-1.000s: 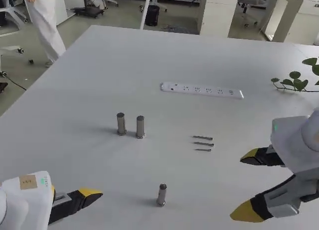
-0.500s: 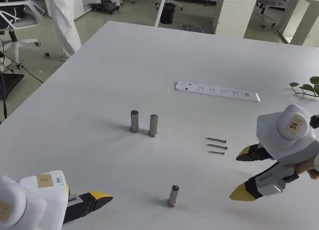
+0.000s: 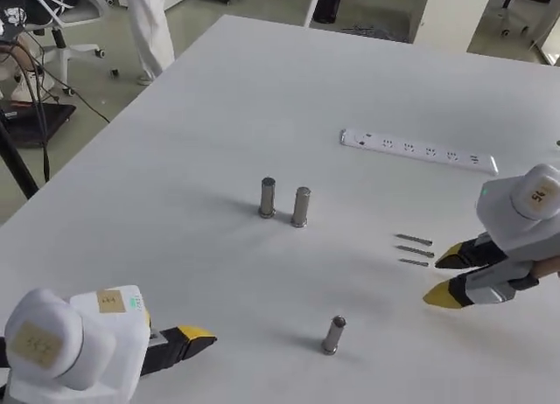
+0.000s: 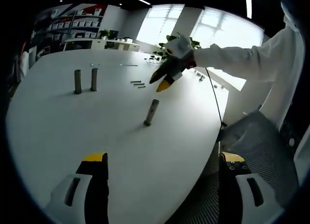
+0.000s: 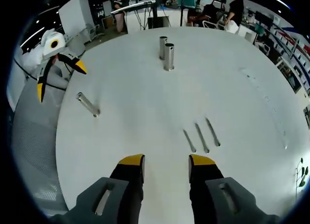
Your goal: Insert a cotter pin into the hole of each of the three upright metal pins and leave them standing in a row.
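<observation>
Two upright metal pins [image 3: 268, 198] [image 3: 301, 206] stand side by side at mid-table, seen also in the right gripper view [image 5: 168, 56]. A third metal pin [image 3: 332, 334] stands alone nearer me [image 4: 151, 112] [image 5: 87, 104]. Three cotter pins [image 3: 414, 250] lie in a small row on the table [image 5: 200, 136]. My right gripper [image 3: 447, 275] is open, just right of the cotter pins, its fingertips [image 5: 131, 161] close behind them. My left gripper [image 3: 192, 339] is open, low at the near left, with nothing between its jaws [image 4: 162, 158].
A white power strip [image 3: 418, 149] lies at the far side of the white table [image 3: 175, 159]. Office chairs [image 3: 52, 19] and a standing person [image 3: 149, 19] are beyond the table's left edge. The table edge runs close under my left gripper.
My right gripper has moved in toward the cotter pins and lowered. The head camera has shifted, sliding the whole scene right and down. The metal pins and cotter pins have not moved.
</observation>
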